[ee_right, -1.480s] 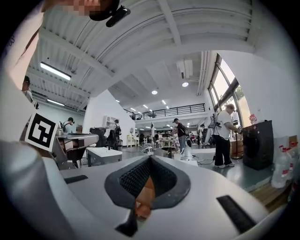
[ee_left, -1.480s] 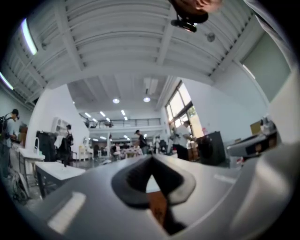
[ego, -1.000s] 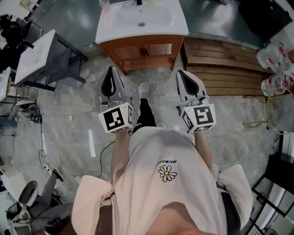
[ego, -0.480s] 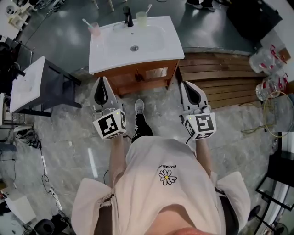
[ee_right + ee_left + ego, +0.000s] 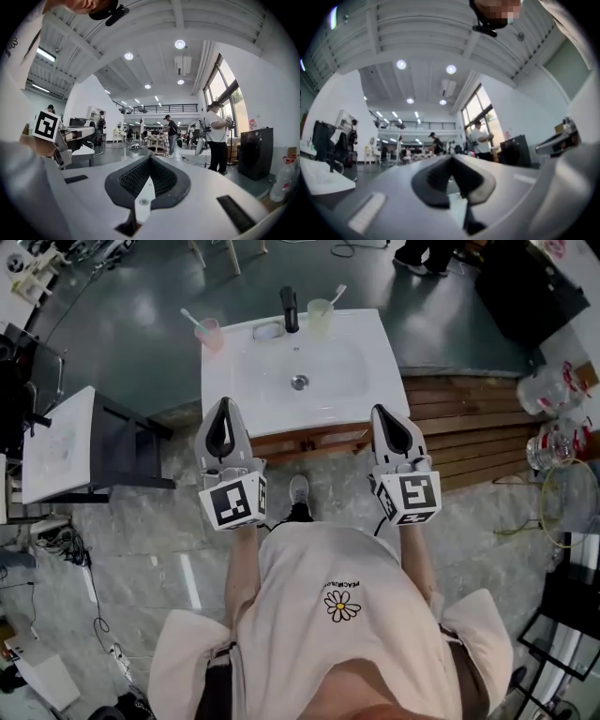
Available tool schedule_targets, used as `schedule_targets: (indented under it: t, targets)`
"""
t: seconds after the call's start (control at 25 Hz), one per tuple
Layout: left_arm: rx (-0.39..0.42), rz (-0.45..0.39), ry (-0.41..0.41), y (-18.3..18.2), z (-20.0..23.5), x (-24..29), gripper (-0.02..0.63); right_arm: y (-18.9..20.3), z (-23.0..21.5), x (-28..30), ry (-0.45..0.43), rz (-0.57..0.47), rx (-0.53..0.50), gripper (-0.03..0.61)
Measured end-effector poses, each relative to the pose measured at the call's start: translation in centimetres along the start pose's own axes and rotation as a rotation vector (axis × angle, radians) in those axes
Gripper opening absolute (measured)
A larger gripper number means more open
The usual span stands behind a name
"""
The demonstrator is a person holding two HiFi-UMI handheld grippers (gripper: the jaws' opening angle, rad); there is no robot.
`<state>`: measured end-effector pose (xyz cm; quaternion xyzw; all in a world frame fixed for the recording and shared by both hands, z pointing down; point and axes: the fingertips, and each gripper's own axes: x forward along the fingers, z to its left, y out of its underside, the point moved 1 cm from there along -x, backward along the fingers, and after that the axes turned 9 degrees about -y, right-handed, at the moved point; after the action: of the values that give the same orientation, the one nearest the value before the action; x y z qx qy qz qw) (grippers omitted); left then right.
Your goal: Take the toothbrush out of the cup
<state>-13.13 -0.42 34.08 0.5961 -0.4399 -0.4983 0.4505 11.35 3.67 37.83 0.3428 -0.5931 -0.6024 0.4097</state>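
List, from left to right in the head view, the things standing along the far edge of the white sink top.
pink cup → small oval dish → black tap → pale green cup

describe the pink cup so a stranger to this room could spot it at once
Find the white sink top on the wooden cabinet ahead of the person. A black tap stands at its far edge, and the pink cup sits at the far left corner, left of that tap. Unlike the pale green cup right of the tap, it is pink and its toothbrush leans left.
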Motion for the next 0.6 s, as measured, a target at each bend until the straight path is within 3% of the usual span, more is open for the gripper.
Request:
schedule_targets:
  t: [0.36,0.6]
  targets:
    - [-0.028,0.019,0.005,2.7,5.5,11.0,0.006,-1.2,-1.1,12.7,-0.001,0.017,0.027,0.000]
    - [-0.065,0.053,-0.015,4.3,6.0,13.9,0.006,-0.4,-2.1,16.5,-0.029,0.047,0.045,0.000]
